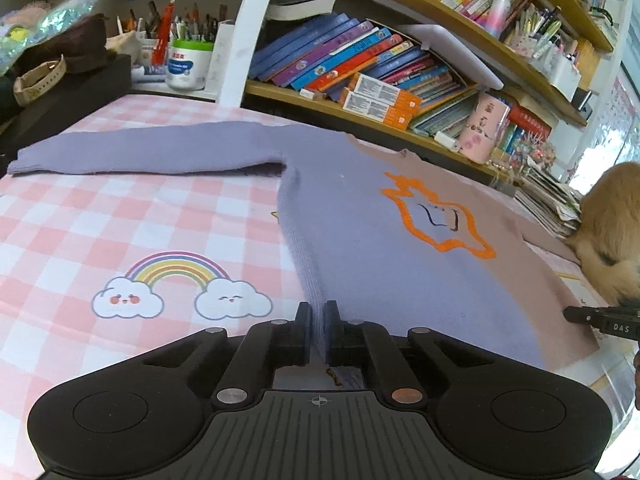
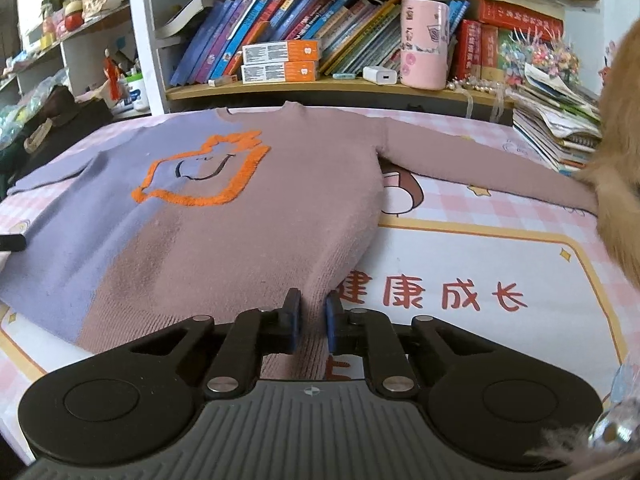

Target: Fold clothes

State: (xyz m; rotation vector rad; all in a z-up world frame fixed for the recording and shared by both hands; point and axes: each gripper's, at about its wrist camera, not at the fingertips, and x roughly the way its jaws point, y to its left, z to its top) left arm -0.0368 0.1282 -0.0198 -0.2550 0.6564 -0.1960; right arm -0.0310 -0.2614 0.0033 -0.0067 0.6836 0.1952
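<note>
On the pink checked table cover (image 1: 120, 216), below crowded bookshelves (image 2: 320, 40), a sweater (image 2: 224, 208) lies flat; the left gripper (image 1: 317, 312) and right gripper (image 2: 312, 304) each pinch its hem.

Open checked cloth (image 1: 120, 216) lies left of the sweater (image 2: 224, 216); a furry animal (image 2: 616, 184) crowds its right sleeve

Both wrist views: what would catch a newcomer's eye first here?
A half-lilac, half-dusty-pink knit sweater with an orange fuzzy star face lies spread flat on the pink checked table cover. Each hand-held gripper pinches a hem corner: left on the lilac side, right on the pink side.
</note>
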